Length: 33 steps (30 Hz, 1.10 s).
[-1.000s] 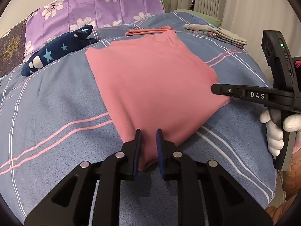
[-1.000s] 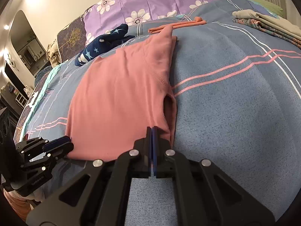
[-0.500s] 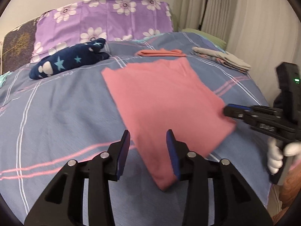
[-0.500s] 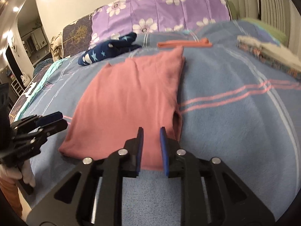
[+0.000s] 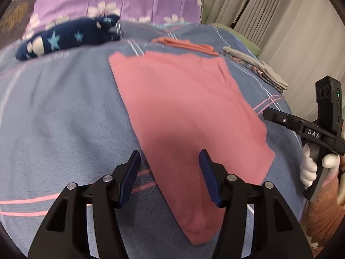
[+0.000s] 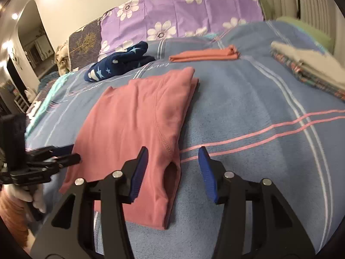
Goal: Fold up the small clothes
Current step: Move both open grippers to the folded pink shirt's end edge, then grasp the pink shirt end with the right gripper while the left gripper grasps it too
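Shirt [image 5: 185,116] lies flat on the bed [image 5: 60,116]. Behind it a folded garment [image 6: 204,55], starred cloth [image 6: 118,65] behind-left, clothes stack [image 6: 310,69] to the right, pillow [image 6: 183,10] behind them all. Both grippers hang over the shirt's near edge.

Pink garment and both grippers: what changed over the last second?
Both grippers let go: the left gripper and right gripper, shut on the pink garment's near edge a second ago, have opened wide and drawn back. The garment stays folded flat on the bed.
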Motion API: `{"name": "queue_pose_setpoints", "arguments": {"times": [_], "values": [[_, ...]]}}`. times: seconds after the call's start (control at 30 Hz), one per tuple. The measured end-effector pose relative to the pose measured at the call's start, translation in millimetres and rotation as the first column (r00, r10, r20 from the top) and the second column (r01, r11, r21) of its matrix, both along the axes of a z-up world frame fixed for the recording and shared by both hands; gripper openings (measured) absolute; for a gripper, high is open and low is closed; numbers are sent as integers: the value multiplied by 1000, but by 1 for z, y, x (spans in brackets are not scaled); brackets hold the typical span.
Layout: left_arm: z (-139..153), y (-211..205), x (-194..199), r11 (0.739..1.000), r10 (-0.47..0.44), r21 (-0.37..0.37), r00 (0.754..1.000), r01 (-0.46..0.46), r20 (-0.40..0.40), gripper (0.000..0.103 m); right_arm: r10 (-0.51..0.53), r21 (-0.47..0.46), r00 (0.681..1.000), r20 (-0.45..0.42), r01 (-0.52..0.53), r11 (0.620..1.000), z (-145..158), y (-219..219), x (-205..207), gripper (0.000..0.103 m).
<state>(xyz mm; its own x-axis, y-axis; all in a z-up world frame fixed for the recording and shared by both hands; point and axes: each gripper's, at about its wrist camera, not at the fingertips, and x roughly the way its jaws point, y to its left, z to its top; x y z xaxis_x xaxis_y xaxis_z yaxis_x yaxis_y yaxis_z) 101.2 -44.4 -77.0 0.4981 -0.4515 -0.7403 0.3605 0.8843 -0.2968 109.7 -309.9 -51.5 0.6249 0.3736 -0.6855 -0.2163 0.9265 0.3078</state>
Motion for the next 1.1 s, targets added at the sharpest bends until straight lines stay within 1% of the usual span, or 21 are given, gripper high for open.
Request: {"name": "queue_pose_setpoints", "arguments": {"times": [0.03, 0.13, 0.37, 0.47, 0.6, 0.87, 1.0, 1.1], "values": [[-3, 0, 2, 1000, -4, -13, 1000, 3, -12, 57, 27, 41, 999, -23, -26, 999, -3, -2, 5, 50], [-6, 0, 8, 999, -12, -46, 1000, 11, -23, 58, 69, 107, 995, -67, -62, 992, -10, -3, 14, 52], [-10, 3, 23, 994, -28, -106, 998, 22, -56, 61, 114, 157, 981, -154, -90, 983, -26, -2, 36, 52], [-11, 4, 28, 991, -35, -128, 997, 27, -66, 61, 132, 198, 978, -164, -98, 975, -28, -4, 43, 53], [-11, 2, 37, 991, -55, -128, 996, 45, -73, 61, 165, 266, 969, -186, -112, 958, -34, -5, 57, 53], [-10, -3, 59, 988, -97, -133, 990, 84, -97, 61, 208, 290, 956, -208, -143, 946, -35, -1, 83, 46], [-11, -7, 72, 986, -114, -135, 989, 101, -97, 61, 228, 330, 950, -212, -150, 932, -38, -1, 96, 45], [-13, -8, 81, 982, -121, -157, 988, 104, -99, 61, 248, 360, 946, -208, -161, 919, -40, -1, 105, 45]]}}
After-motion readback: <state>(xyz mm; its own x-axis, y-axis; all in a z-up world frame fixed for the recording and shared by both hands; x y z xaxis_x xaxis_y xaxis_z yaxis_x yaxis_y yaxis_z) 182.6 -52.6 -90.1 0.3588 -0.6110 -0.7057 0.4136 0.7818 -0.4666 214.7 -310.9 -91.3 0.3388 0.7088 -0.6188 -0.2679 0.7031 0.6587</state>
